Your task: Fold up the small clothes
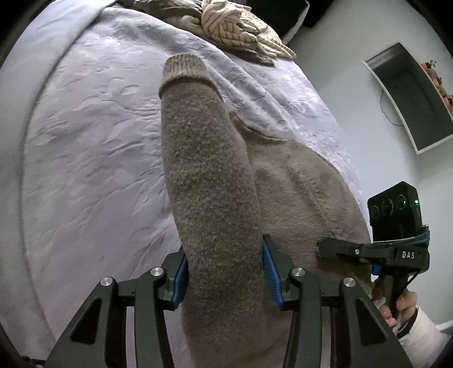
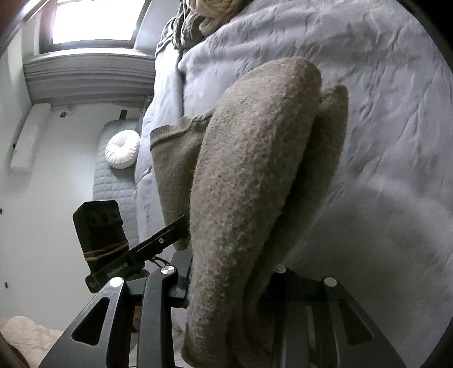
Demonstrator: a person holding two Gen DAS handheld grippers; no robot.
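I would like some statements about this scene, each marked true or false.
1. The left gripper is clamped on the grey-brown sweater. True.
2. The sweater lies on a wooden table. False: it lies on a pale bedspread.
3. A striped garment is bunched at the far end of the bed. True.
4. The right gripper is empty. False: sweater fabric fills its jaws.
5. The window is dark. False: it is bright.

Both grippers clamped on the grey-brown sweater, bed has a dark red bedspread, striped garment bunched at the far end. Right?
Not quite. The bedspread is pale lavender-grey, not dark red; the left wrist view shows it. The rest holds: left gripper and right gripper are both clamped on the sweater, and the striped garment is bunched at the far end.
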